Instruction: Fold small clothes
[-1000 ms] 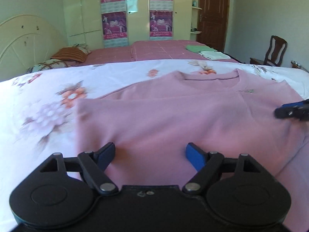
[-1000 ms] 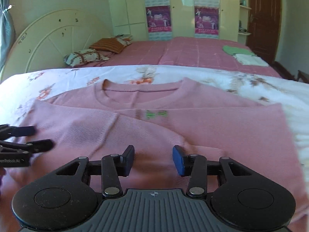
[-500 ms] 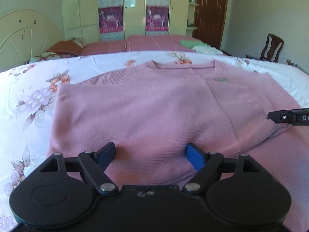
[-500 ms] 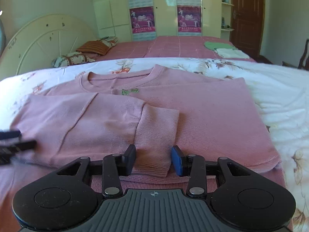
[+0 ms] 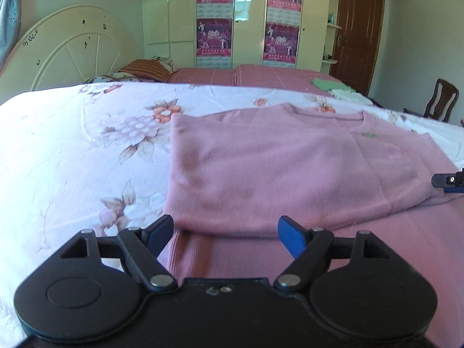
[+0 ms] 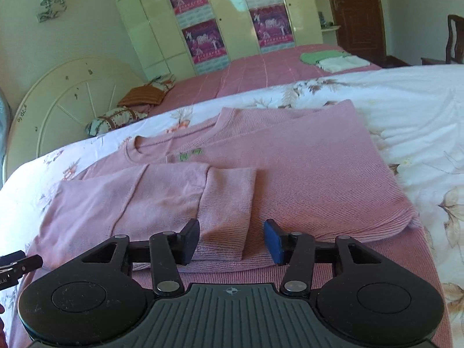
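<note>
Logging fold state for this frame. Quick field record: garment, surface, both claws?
garment: pink knit long-sleeved sweater, lying flat, neckline toward the headboard
fold state: one sleeve folded across the chest, ribbed cuff near the middle
surface: white floral bedsheet
left claw: open, holding nothing, over the sweater's edge beside the bedsheet
right claw: open, holding nothing, near the cuff
background: green and white folded cloths on the pink bed behind

Black left claw (image 5: 226, 232) and right claw (image 6: 232, 239), blue pads, silver screws.
</note>
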The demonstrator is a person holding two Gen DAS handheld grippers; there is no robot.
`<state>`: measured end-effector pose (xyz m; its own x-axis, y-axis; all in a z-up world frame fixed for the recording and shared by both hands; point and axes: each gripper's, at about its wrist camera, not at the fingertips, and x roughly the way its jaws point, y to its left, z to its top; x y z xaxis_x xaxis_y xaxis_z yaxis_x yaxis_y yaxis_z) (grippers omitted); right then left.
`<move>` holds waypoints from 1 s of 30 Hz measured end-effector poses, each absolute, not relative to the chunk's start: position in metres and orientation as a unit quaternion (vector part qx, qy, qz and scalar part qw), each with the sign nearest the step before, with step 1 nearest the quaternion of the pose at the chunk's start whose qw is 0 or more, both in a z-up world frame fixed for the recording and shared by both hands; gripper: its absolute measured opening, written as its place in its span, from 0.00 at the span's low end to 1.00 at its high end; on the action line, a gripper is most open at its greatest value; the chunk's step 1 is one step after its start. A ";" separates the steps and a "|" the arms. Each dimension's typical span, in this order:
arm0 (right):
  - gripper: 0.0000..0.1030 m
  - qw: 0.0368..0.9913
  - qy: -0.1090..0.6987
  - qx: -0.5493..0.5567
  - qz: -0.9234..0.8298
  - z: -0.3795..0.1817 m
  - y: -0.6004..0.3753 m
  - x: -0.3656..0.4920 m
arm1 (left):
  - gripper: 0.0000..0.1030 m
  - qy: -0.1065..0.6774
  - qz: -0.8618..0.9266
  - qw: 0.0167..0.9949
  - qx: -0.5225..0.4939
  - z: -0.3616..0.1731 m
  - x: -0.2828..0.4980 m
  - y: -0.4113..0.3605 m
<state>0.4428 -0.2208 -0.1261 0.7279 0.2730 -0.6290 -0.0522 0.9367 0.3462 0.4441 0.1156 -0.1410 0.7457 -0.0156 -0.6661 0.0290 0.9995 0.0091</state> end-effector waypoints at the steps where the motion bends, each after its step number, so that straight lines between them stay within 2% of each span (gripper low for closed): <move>1: 0.48 0.916 0.363 0.146 0.093 -0.127 -0.220 0.443 | 0.76 0.375 -0.004 0.927 0.020 -0.148 0.446 0.114; 2: 0.48 0.912 0.373 0.138 0.096 -0.130 -0.218 0.445 | 0.78 0.384 0.002 0.923 0.022 -0.153 0.448 0.114; 10: 0.48 0.910 0.382 0.120 0.106 -0.127 -0.225 0.451 | 0.75 0.377 0.027 0.926 0.005 -0.147 0.433 0.117; 20: 0.48 0.908 0.371 0.158 0.113 -0.126 -0.247 0.436 | 0.76 0.396 0.053 0.917 0.015 -0.145 0.412 0.120; 30: 0.48 0.910 0.370 0.157 0.096 -0.108 -0.277 0.371 | 0.76 0.405 0.027 0.914 0.005 -0.141 0.363 0.122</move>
